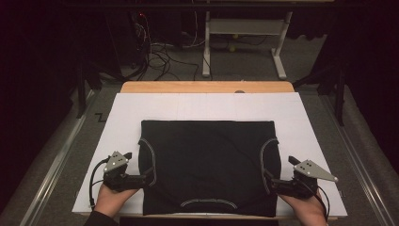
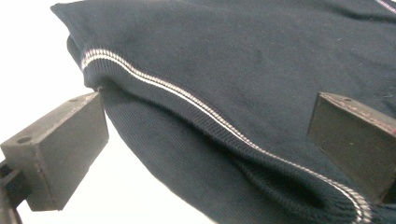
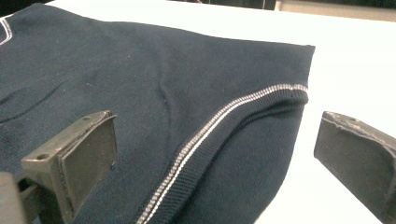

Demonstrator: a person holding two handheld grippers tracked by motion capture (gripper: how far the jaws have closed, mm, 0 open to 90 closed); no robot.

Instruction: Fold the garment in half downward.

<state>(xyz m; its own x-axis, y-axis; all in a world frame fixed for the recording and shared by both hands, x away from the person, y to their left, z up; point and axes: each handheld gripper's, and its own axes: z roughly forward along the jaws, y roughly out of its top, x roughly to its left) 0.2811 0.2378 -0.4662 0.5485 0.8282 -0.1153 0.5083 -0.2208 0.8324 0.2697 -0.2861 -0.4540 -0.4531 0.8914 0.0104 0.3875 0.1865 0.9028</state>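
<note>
A dark sleeveless garment with white piping lies flat on a white sheet, neckline toward the near edge. My left gripper sits at the garment's left armhole with its jaws wide open. In the left gripper view the piped armhole edge runs between the two pads, which do not press on it. My right gripper is at the right armhole, also open. In the right gripper view the trimmed armhole edge lies loose between the spread fingers.
The white sheet covers a wooden table, with bare white margins left, right and beyond the garment. Behind the table stand a white desk frame and a tangle of cables on the floor. Metal rails flank the table.
</note>
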